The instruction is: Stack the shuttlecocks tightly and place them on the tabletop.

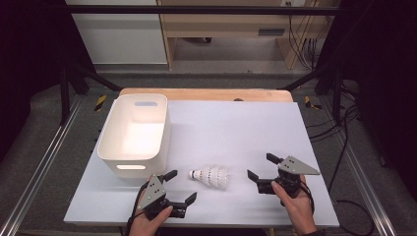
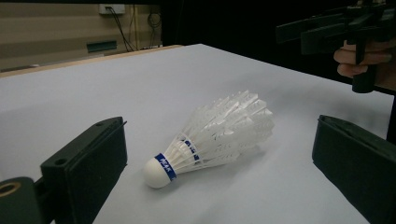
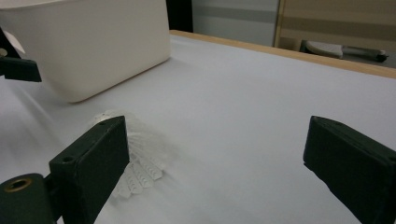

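Note:
A white feather shuttlecock (image 1: pixel 210 176) with a blue band lies on its side on the white table sheet (image 1: pixel 236 123), cork pointing left. My left gripper (image 1: pixel 180 186) stands open at the front left, and its view shows the shuttlecock (image 2: pixel 215 135) lying between the spread jaws, untouched. My right gripper (image 1: pixel 262 166) is open just right of the feathers with nothing in it. In the right gripper view the shuttlecock (image 3: pixel 144 158) is partly hidden behind the left jaw.
A white plastic bin (image 1: pixel 134 132) with handle slots stands at the left of the table, close behind my left gripper; it also appears as the bin (image 3: pixel 93 46). The sheet's front edge is right by both hands. Metal rails and cables flank the table.

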Tool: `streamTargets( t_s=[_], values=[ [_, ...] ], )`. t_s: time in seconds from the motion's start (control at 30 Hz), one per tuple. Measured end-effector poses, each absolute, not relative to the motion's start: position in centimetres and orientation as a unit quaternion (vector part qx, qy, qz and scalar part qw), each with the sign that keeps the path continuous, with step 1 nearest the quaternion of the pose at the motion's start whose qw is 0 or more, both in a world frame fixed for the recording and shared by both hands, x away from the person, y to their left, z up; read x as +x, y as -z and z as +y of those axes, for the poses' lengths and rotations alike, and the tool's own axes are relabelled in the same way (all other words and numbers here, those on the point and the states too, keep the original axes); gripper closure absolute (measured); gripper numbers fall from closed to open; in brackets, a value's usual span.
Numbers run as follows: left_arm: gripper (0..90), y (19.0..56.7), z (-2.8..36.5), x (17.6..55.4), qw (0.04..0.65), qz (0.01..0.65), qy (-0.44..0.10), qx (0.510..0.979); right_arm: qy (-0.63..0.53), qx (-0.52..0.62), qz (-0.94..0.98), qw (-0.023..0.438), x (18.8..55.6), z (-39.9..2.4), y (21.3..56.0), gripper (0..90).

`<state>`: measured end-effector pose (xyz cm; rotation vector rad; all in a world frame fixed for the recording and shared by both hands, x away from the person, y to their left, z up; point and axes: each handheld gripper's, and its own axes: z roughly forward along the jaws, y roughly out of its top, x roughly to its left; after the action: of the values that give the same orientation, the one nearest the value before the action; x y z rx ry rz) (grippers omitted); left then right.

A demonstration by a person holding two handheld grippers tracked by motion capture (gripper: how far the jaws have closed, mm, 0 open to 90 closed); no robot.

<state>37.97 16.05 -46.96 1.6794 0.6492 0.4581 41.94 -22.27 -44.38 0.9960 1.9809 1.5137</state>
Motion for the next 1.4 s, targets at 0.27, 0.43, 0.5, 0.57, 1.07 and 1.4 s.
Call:
streamTargets(
  t_s=[0.27,0.43,0.5,0.57,1.07,1.4],
  values=[
    [2.6,46.7,16.2,38.0,0.601,0.275,-0.197,0.724,-0.559,0.371,0.697,0.252,41.3,-24.3,44.6,7.4],
    [2.6,46.6,16.2,38.0,0.603,0.275,-0.195,0.723,-0.56,0.37,0.69,0.271,41.2,-24.7,45.0,7.4],
    [2.6,46.6,16.2,38.0,0.603,0.275,-0.194,0.724,-0.556,0.368,0.692,0.276,41.2,-24.7,45.4,7.4],
    [2.6,46.6,16.2,38.0,0.603,0.275,-0.193,0.724,-0.556,0.371,0.689,0.281,41.1,-24.8,45.6,7.1],
    [2.7,46.0,15.4,38.3,0.585,0.26,-0.186,0.745,-0.565,0.352,0.674,0.321,40.7,-24.9,45.6,5.4],
    [2.9,44.6,14.2,39.2,0.552,0.236,-0.182,0.778,-0.555,0.346,0.691,0.308,40.6,-24.6,45.8,5.8]
  ],
)
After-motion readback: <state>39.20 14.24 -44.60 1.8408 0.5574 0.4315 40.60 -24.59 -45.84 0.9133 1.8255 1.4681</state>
